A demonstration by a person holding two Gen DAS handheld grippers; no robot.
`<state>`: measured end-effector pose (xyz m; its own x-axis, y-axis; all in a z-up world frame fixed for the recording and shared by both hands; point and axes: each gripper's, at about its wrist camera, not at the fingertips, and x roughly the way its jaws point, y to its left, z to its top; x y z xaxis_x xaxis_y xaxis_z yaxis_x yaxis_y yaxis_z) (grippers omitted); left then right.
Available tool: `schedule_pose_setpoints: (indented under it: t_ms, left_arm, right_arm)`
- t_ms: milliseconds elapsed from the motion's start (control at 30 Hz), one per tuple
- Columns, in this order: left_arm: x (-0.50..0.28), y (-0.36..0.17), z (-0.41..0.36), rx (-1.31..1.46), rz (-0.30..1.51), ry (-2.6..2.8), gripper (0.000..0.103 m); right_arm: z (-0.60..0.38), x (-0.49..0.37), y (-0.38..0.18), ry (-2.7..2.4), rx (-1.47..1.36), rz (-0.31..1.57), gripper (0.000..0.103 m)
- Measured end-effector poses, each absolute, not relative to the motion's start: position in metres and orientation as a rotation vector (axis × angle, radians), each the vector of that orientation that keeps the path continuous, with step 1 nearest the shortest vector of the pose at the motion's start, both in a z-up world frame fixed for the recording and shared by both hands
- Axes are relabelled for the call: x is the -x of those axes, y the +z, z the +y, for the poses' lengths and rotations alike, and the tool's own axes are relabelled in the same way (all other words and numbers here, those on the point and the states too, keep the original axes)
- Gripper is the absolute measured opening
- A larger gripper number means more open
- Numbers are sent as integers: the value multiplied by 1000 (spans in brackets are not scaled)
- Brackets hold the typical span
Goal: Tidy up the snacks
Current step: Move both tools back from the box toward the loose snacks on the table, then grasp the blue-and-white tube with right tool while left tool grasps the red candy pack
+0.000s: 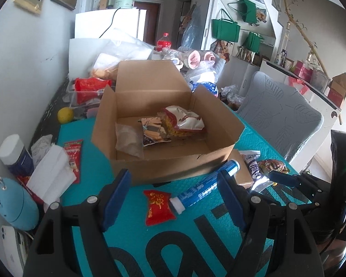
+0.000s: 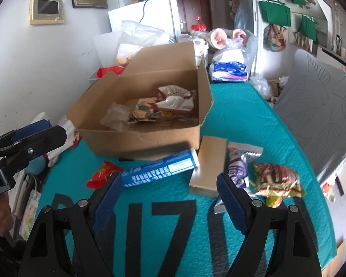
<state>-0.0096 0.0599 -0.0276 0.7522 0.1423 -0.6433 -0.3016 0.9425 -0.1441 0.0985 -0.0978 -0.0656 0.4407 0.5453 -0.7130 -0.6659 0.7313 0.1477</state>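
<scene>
blue snack tube (image 1: pixel 205 185) lies on the teal mat (image 1: pixel 85 136), just in front of the open cardboard box (image 1: pixel 170 161), its white end touching a red packet (image 1: pixel 158 207). box holds several snack bags (image 1: pixel 184 121). left gripper (image 1: pixel 173 200): jaws spread wide, hovering over tube and packet, pinching nothing. right gripper (image 2: pixel 169 197): jaws spread wide, empty, above the mat near a small carton (image 2: pixel 210 166); purple packet (image 2: pixel 238 166) and patterned packet (image 2: pixel 276 180) lie just beside it.
</scene>
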Motion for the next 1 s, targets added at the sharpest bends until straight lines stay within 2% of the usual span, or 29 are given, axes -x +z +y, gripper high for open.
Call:
schedule_pose_setpoints:
  t_ms: [400,833,1000]
  left_arm:
    - [29,-86,97,347,833,351,77]
    - [27,-98,120,364,849,403,77]
    - [23,-102,121,367,860,393,77]
  right_arm:
    - [-71,-94,-107,784,132,895,84]
    - [-34,-119,-127,771,59,995,84]
    - [-25,-132,-132,725,51,1031,89]
